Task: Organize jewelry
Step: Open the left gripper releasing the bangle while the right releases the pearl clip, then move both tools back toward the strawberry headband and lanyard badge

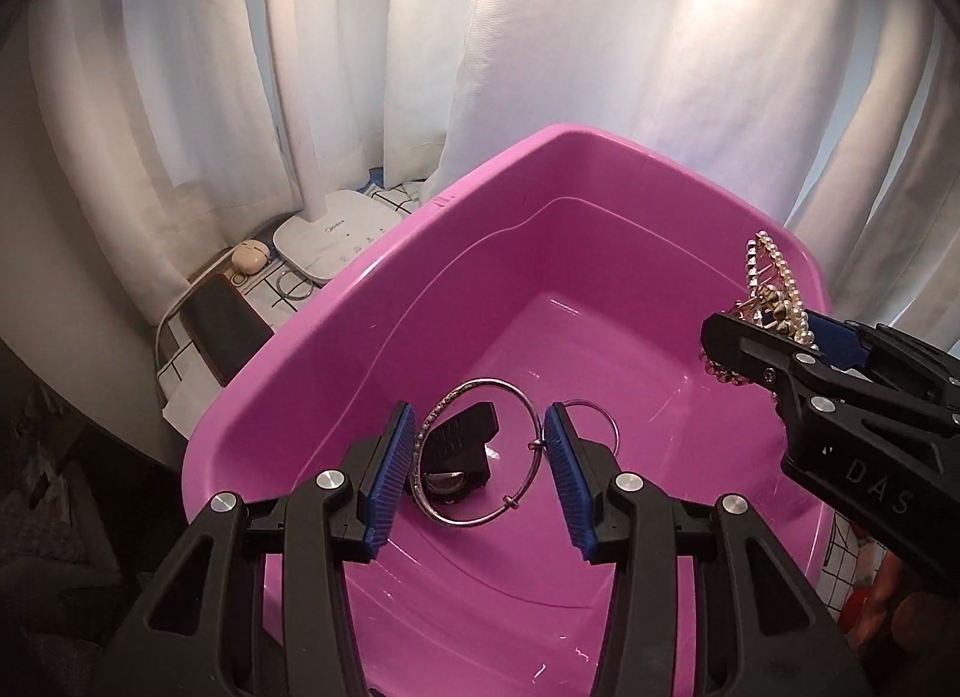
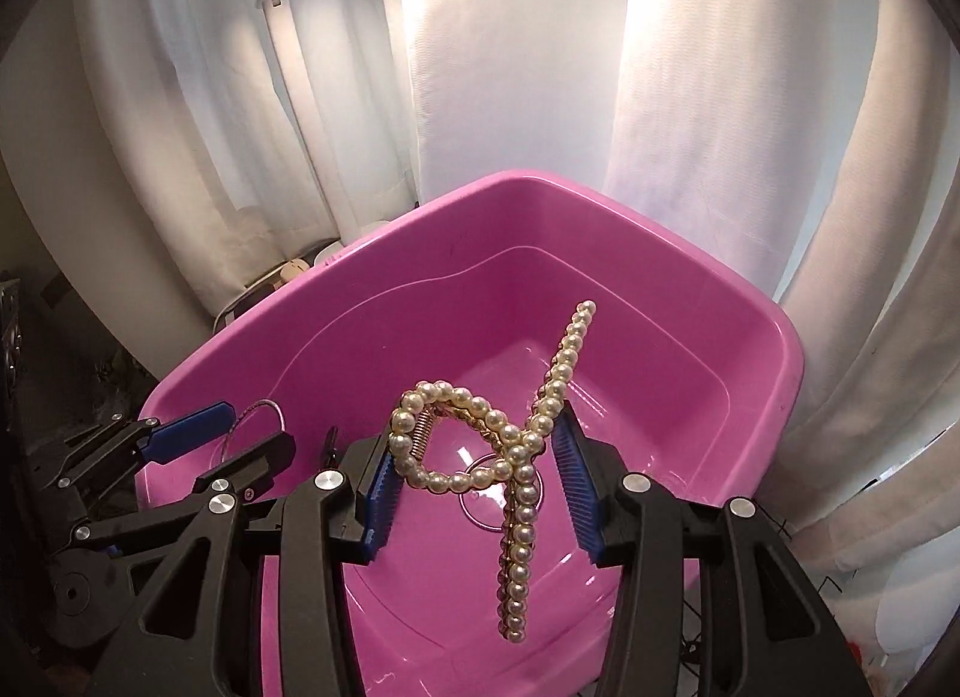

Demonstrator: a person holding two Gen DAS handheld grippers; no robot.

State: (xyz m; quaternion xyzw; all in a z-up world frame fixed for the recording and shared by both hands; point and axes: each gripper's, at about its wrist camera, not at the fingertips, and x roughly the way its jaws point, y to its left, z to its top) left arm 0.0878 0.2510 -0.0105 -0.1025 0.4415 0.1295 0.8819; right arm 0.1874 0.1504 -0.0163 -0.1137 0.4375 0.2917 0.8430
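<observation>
— What do my left fingers [image 1: 480,466] hold?

— I see them partly open, with the silver bangle [image 1: 477,454] clamped between the two blue pads, over the pink tub [image 1: 312,337]. A black block [image 1: 459,451] and a second thin ring [image 1: 591,424] lie on the tub floor behind it.

— And the right fingers [image 2: 477,472]?

— Also half open, closed on the pearl hair clip [image 2: 516,445]; its looped end touches the left pad, the crossing touches the right pad. It hangs above the tub too, one pearl arm pointing up, one down.
</observation>
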